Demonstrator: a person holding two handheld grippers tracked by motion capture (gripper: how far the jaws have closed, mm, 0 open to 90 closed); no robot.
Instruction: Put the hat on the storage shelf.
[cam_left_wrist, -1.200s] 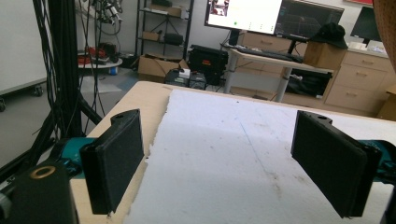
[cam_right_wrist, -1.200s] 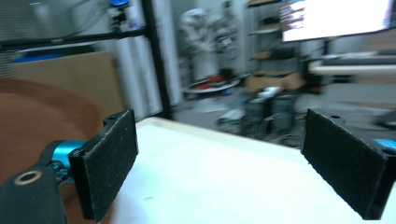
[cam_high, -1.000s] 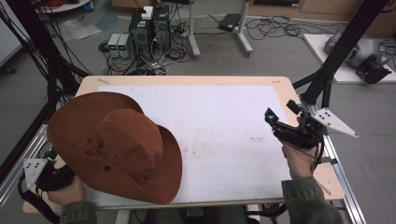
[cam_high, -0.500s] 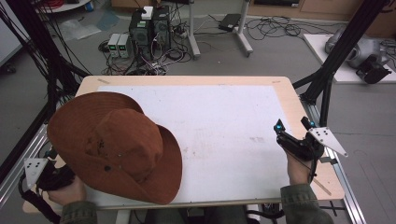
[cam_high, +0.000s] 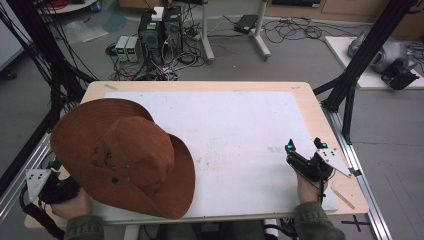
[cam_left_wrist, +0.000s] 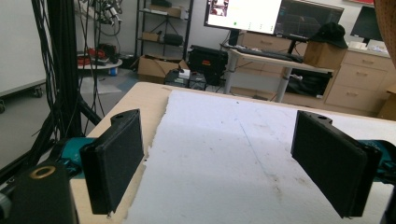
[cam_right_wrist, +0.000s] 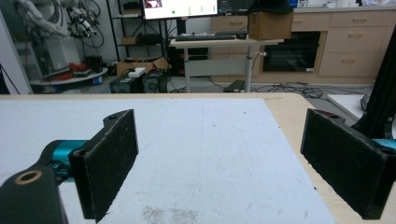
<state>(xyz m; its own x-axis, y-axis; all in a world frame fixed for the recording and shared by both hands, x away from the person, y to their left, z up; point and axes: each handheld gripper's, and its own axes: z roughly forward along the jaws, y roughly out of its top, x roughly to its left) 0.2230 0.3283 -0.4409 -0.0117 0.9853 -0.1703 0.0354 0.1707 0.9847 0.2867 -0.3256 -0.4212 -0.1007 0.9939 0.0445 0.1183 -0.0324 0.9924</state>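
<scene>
Both grippers stand with jaws spread wide and nothing between them: the right gripper (cam_high: 302, 150) low over the white mat's (cam_high: 240, 130) right edge, the left gripper (cam_high: 50, 187) at the near-left corner, tucked beside the brown wide-brimmed hat (cam_high: 122, 157). From the right gripper the hat lies well apart across the mat. A one-sided pinch on that floppy brim would likely fold it, or drag the hat over the table (cam_high: 320, 107) edge.

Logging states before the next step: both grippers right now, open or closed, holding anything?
Left gripper: open, jaws wide apart, nothing between them; hat lies beside it.
Right gripper: open, holding nothing.
</scene>
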